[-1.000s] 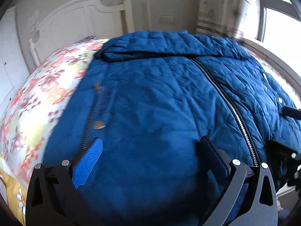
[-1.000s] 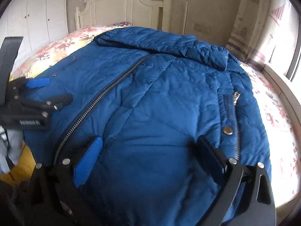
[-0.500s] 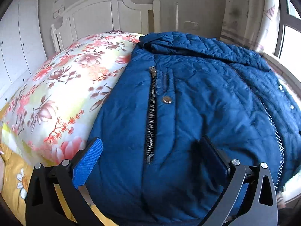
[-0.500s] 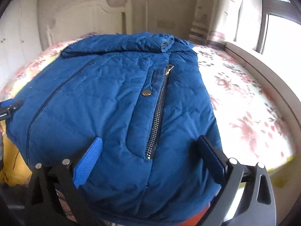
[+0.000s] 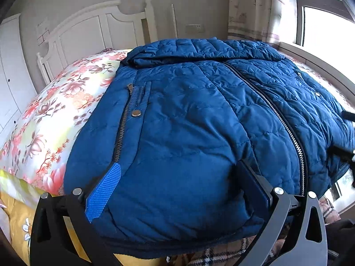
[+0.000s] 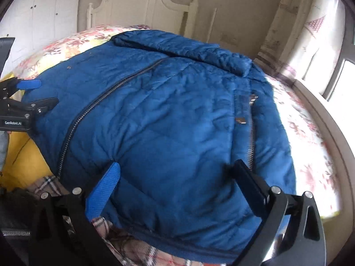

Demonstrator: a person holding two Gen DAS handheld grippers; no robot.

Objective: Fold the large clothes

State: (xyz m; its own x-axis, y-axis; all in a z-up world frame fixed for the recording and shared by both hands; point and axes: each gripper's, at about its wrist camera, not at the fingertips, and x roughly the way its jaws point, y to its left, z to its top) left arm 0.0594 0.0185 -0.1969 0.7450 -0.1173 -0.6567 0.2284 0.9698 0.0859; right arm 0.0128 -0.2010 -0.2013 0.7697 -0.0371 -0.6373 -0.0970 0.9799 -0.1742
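A large blue quilted jacket (image 5: pixel 199 115) lies front-up on the bed, zipped down the middle, collar toward the headboard. It also fills the right wrist view (image 6: pixel 168 119). My left gripper (image 5: pixel 177 181) is open, its fingers standing over the jacket's hem at the left half, near the left pocket zipper (image 5: pixel 124 128). My right gripper (image 6: pixel 175 179) is open over the hem at the right half, near the right pocket zipper (image 6: pixel 251 133). The left gripper also shows at the left edge of the right wrist view (image 6: pixel 33 93). Neither gripper holds cloth.
The bed carries a floral cover (image 5: pixel 51 115) with a yellow sheet (image 5: pixel 17 217) at its foot. A plaid cloth (image 6: pixel 142 248) lies under the jacket's hem. A white headboard (image 5: pixel 95 28) stands behind, a wardrobe on the left, and a window with a curtain (image 5: pixel 250 8) on the right.
Both grippers swung back toward the jacket's middle after pointing at its outer sides. The jacket has not moved. Both grippers stay open.
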